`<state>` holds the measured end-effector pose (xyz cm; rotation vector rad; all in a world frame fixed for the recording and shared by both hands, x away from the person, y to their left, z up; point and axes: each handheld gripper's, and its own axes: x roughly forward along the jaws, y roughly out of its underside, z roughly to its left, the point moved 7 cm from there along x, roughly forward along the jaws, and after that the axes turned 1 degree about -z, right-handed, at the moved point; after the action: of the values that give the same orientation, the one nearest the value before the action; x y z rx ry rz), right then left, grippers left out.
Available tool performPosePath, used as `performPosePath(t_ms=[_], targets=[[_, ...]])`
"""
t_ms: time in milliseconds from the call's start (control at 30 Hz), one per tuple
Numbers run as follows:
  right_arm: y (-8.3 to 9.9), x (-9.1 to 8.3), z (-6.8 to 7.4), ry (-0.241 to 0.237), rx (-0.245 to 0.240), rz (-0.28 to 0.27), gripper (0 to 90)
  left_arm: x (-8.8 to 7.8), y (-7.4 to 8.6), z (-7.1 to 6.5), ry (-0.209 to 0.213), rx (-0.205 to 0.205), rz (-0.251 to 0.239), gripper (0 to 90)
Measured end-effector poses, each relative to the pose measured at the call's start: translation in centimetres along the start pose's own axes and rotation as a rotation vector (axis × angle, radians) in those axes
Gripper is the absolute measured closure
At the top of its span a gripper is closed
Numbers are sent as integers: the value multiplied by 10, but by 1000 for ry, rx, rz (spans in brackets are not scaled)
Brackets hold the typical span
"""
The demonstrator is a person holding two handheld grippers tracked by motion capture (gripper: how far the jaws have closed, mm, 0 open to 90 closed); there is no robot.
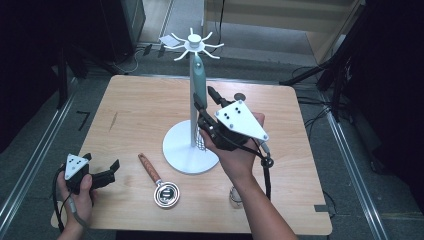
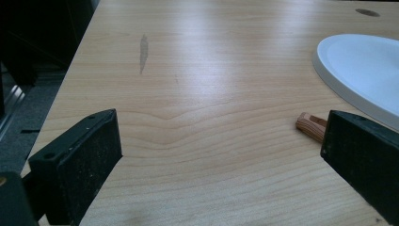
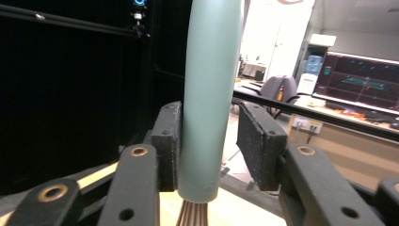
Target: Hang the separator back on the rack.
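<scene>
1. High view: the right gripper (image 1: 212, 111) is raised beside the white utensil stand (image 1: 191, 150), level with the green-handled whisk (image 1: 199, 82) that hangs from the stand's hook crown (image 1: 196, 45). The risk I see is that pulling away sideways nudges the whisk off its hook, or tips the stand. The left gripper (image 1: 102, 176) rests at the bench (image 1: 130, 110) edge, near the wooden-handled strainer (image 1: 159, 181), well apart from the stand
2. Left gripper view: its fingers (image 2: 80, 162) gape wide and hold nothing; the strainer handle tip (image 2: 311, 126) lies just beside the far finger, so a careless sweep could knock it
3. Right gripper view: the fingers (image 3: 261, 141) straddle the whisk handle (image 3: 209, 99) partly open; one pad seems to touch it, the other stands off. A snag there could drag the whisk down
</scene>
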<state>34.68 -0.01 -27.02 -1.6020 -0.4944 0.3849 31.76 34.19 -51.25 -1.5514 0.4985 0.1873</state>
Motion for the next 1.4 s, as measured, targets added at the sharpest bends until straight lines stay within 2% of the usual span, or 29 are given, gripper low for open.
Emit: performPosePath(t_ms=[167, 400, 533, 567, 633, 700, 833, 1100, 1300, 1400], targets=[[-1, -1, -1, -9, 11, -16, 584, 0, 0, 0, 0, -4, 0, 0], [-6, -5, -5, -67, 56, -42, 768, 0, 0, 0, 0, -4, 0, 0], [-10, -5, -11, -72, 65, -50, 892, 0, 0, 0, -1, -2, -1, 0], [-11, -4, -13, -75, 63, -53, 900, 0, 0, 0, -1, -3, -1, 0], [-14, -2, -17, -86, 68, -54, 900, 0, 0, 0, -1, -3, -1, 0], [-17, 0, -22, -77, 71, -72, 900, 0, 0, 0, -2, -4, 0, 0], [-24, 4, -33, -87, 126, -92, 900, 0, 0, 0, -1, -5, 0, 0], [-35, 15, -52, -59, 171, -108, 900, 0, 0, 0, -1, -6, -1, 0], [-45, 20, -57, -48, 174, -124, 900, 0, 0, 0, -1, -6, 0, 0], [-49, 21, -59, -50, 147, -124, 900, 0, 0, 0, 0, -6, -1, 0]])
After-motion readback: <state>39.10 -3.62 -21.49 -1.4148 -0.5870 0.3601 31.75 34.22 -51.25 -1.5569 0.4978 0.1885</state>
